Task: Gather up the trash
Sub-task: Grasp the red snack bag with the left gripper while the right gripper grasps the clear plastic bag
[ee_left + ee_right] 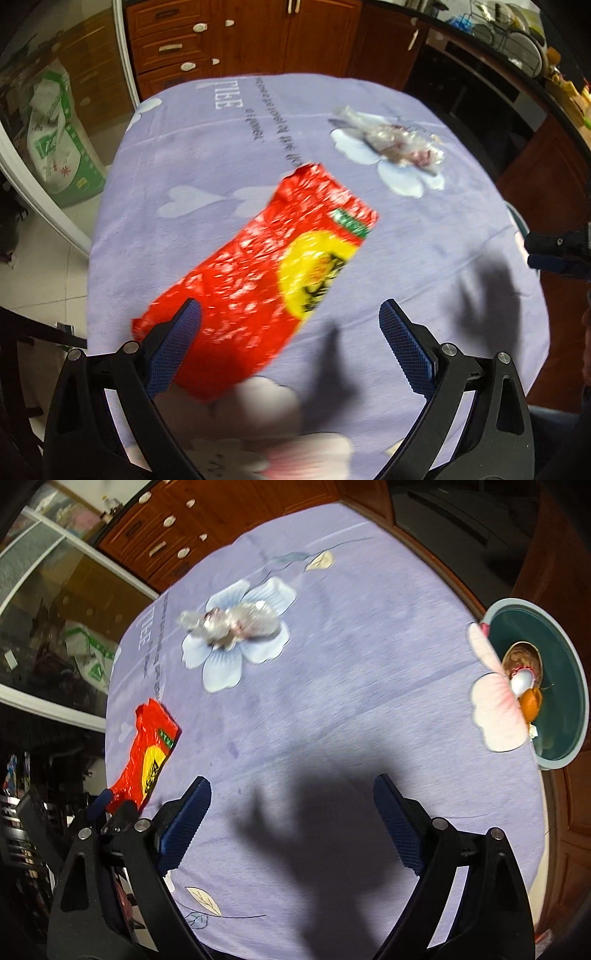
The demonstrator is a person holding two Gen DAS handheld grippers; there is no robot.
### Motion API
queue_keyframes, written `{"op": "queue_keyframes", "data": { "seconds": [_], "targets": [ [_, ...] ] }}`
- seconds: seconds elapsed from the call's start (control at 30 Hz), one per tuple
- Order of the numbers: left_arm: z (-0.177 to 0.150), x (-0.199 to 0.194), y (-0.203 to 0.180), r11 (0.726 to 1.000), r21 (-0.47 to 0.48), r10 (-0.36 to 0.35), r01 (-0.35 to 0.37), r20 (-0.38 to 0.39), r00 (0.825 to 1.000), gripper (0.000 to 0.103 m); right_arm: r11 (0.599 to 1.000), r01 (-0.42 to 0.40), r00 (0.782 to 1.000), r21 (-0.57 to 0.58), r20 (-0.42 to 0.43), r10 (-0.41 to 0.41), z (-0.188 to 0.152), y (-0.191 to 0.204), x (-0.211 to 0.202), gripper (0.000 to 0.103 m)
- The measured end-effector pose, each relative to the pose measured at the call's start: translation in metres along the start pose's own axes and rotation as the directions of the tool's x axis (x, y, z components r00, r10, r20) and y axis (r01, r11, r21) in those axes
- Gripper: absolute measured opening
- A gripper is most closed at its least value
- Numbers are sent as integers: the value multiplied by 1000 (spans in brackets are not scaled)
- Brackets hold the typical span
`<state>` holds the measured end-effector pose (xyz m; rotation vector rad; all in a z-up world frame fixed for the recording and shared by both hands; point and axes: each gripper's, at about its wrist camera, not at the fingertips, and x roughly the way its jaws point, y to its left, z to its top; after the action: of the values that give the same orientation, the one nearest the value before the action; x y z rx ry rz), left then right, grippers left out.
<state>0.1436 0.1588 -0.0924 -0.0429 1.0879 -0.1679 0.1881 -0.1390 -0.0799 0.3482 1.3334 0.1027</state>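
A crumpled red snack bag (258, 273) with a yellow patch lies on the purple flowered tablecloth (424, 229). My left gripper (290, 310) hangs open over the bag's near end; its left finger overlaps the bag in the picture, but no pad presses on it. Farther back on a printed blue flower rests a crumpled clear wrapper (399, 144). In the right wrist view, my right gripper (291, 786) stands open above bare cloth with nothing between its fingers. The red bag (147, 753) is to its left, the clear wrapper (232, 624) ahead. A teal bin (554, 638) holding scraps stands past the table's right edge.
Brown wooden cabinets with drawers (177, 48) stand behind the table. On the left, a glass sliding door has a green and white sack (59, 136) behind it. A dish rack (517, 37) sits on the counter at the back right. The round table's edge curves close on both sides.
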Motion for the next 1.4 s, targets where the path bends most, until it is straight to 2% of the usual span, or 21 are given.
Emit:
{"op": "queue_keyframes", "data": {
  "seconds": [0.3,0.4,0.5,0.57,0.6,0.67,0.73,0.77,0.9,1.17,1.23,1.4],
  "targets": [
    [5,33,5,990,136,31,-23,-61,998,98,1000,8,999,-17,-44,-8,3,25,25,85],
    [5,43,7,986,157,62,-51,-61,996,99,1000,11,999,-21,-52,-12,6,30,30,85],
    [4,45,10,987,151,61,-55,-31,998,98,1000,17,998,-22,-59,-18,11,32,37,85],
    [6,42,12,989,133,65,-63,-6,998,78,1000,17,998,-20,-64,-19,15,33,41,85],
    [8,41,13,991,119,65,-65,-1,998,71,1000,18,998,-20,-65,-19,17,34,42,85],
    [14,37,18,994,85,70,-71,9,997,34,1000,15,998,-23,-64,-17,21,34,44,85],
    [21,36,23,997,47,59,-59,6,998,17,999,15,998,-28,-57,-17,28,35,46,85],
    [24,36,25,998,26,52,-52,8,999,12,999,16,999,-30,-50,-17,32,35,46,85],
    [38,37,25,999,-46,25,-24,19,1000,9,999,23,1000,-49,-7,-24,56,40,43,85],
    [69,44,-1,999,-40,-35,36,27,999,9,983,30,995,-182,98,-12,121,68,49,85],
    [76,48,-6,998,-38,-40,41,26,999,9,978,35,995,-207,101,-14,134,69,60,85],
    [81,54,-10,998,-48,-51,52,25,998,9,971,24,999,-239,45,-13,150,67,92,85]
  ]
}}
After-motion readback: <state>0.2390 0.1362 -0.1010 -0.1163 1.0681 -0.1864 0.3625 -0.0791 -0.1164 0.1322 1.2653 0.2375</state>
